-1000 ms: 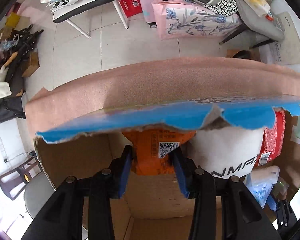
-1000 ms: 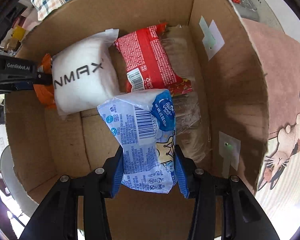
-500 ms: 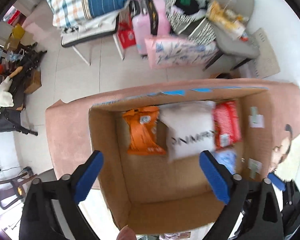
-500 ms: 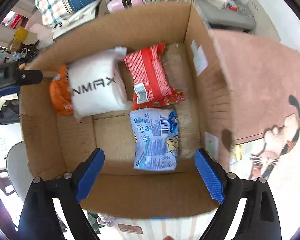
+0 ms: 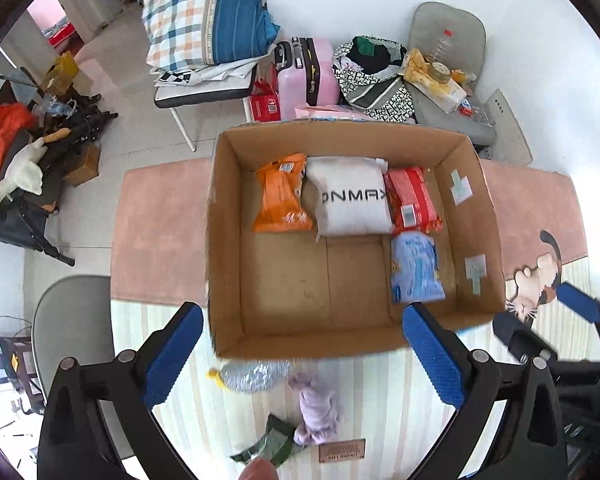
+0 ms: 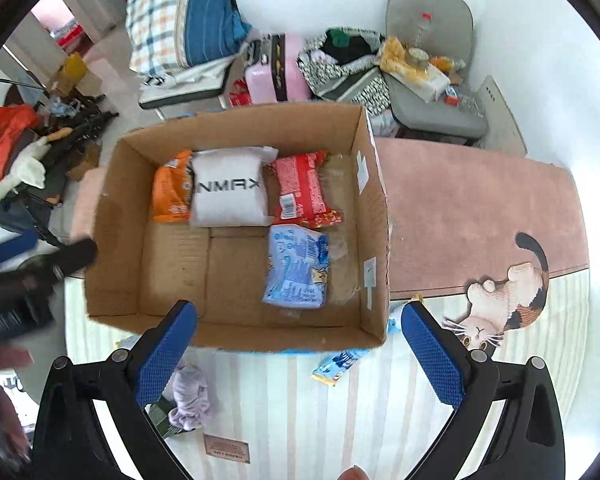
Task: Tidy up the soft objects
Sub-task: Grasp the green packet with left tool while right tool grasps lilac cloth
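- Left gripper (image 5: 298, 354): lower middle of the left wrist view; blue ribbed pads spread wide, nothing between them. It hangs above the near wall of the cardboard box (image 5: 224, 240), with the packets well beyond its fingertips.
- Right gripper (image 6: 300, 354): lower middle of the right wrist view; jaws equally wide apart and empty, poised over the box's near wall.
- Cardboard box: open-topped, brown corrugated, rectangular, standing on a pink rug (image 5: 160, 232); pale tape patches on its right inner wall.
- Orange packet (image 5: 282, 200): crinkled glossy film, upper left of the box floor.
- White pouch (image 5: 354, 202): soft, pillow-shaped, dark lettering, just beside the orange packet.
- Red packet (image 5: 412, 200): shiny film with white label, to the right of the white pouch.
- Blue packet (image 5: 416, 266): pale printed plastic, just below the red packet, nearest the grippers.
- Lilac cloth (image 5: 314, 408): bunched soft fabric on the striped mat (image 5: 384, 396), outside the box, between the left gripper's fingers.
- Silvery bag (image 5: 256, 374): crinkled, against the box's near outer wall.
- Dark green wrapper (image 5: 274, 442): bottom edge, beside the lilac cloth.
- Blue-and-yellow wrapper (image 6: 340, 364): flat, on the mat outside the box.
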Tool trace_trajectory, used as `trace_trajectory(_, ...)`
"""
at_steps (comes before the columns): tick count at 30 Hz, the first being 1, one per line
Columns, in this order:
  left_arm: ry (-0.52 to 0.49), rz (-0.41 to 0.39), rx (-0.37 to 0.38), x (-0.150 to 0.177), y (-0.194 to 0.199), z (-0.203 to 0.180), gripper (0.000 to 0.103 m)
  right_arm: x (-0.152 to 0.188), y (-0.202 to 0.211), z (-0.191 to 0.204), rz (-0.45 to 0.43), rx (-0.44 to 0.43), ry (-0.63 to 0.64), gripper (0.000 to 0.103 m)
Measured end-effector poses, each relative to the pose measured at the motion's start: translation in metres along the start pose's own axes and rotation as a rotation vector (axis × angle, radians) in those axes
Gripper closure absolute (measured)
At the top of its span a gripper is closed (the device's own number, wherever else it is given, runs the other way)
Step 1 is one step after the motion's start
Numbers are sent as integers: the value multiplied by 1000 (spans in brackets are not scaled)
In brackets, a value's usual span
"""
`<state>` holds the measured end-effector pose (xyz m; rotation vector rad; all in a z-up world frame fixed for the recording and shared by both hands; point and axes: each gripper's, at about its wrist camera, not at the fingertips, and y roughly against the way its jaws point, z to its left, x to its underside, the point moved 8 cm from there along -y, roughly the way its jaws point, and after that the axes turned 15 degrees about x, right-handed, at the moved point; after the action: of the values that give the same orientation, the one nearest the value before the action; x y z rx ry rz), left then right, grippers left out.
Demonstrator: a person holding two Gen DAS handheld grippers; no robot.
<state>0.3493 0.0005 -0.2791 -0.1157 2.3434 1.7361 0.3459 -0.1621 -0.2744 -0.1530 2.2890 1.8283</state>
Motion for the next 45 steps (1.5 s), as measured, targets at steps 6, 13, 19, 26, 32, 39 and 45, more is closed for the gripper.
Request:
trace_trajectory(6, -19, -50, -55, 53, 25, 5, 1, 26, 27, 13, -10, -87, 48, 0)
trace_trajectory(13, -177, 205, -229, 192, -32, 44, 1, 120, -10, 46, 176, -162, 218, 0)
trace_trajectory(19, -227, 407, -209, 256, -106, 58, 3, 171, -54, 83, 299, -194, 287, 0)
trace_trajectory(26, -112, 488, -138, 276, -157, 77, 53, 168, -70, 112, 263, -154, 348, 0)
trace_trajectory(32, 258, 413, -1, 281, -141, 104, 58, 160, -88, 145, 324, -165, 344, 0)
trace_trajectory(39, 451, 377, 48, 292, -137, 122, 59, 163, -131, 186, 432, -130, 290, 16)
trace_trajectory(45, 464, 365, 81, 287, -133, 123, 58, 164, -128, 179, 366, -71, 344, 48)
